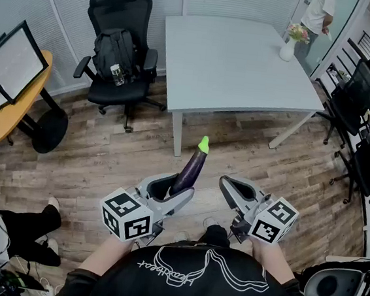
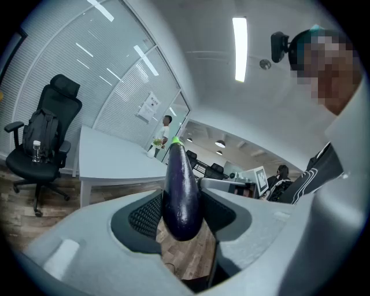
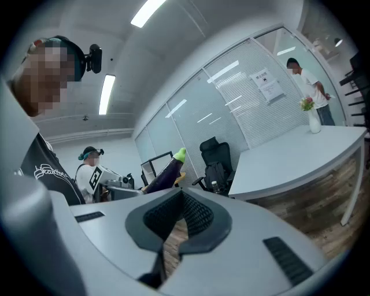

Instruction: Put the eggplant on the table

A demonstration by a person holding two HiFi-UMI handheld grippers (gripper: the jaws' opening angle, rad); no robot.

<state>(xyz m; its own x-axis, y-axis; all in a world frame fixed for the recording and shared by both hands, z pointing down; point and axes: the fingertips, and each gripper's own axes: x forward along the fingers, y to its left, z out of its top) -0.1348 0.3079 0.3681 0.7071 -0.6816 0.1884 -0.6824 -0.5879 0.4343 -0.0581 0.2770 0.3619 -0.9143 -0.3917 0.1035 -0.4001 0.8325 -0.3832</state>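
While gripping the eggplant [image 1: 191, 168] by its blunt lower end only, hold the left tool [image 1: 173, 189] firmly clamped and do not loosen yet: well short of the desk [image 1: 240, 64], out over bare wooden floor [image 1: 104, 162], with the green stem tip slanting up and forward. Judging by the long purple body sticking far past the pads, expect a top-heavy load, prone to pivoting in the grip. Carry steadily, without jerks or quick wrist turns. Step forward toward the near edge of the desk and raise the left tool above the grey top before reaching in. Aim for the wide bare middle, well apart from the vase [image 1: 288, 48] of flowers near the far right corner. Lower with the tool tilted down, bringing the eggplant's length close to flat on the surface, rather than dropping from height or standing it upright. Part the jaws only after feeling contact, then draw straight back along the tool's own line to avoid rolling the rounded body toward an edge. Keep the right tool [image 1: 236, 190], jaws together on nothing, beside the left and clear of the eggplant. Bring in as a stop only in case of rolling. Mind the office chair [image 1: 120, 45] with the backpack at the left of the desk during the approach.
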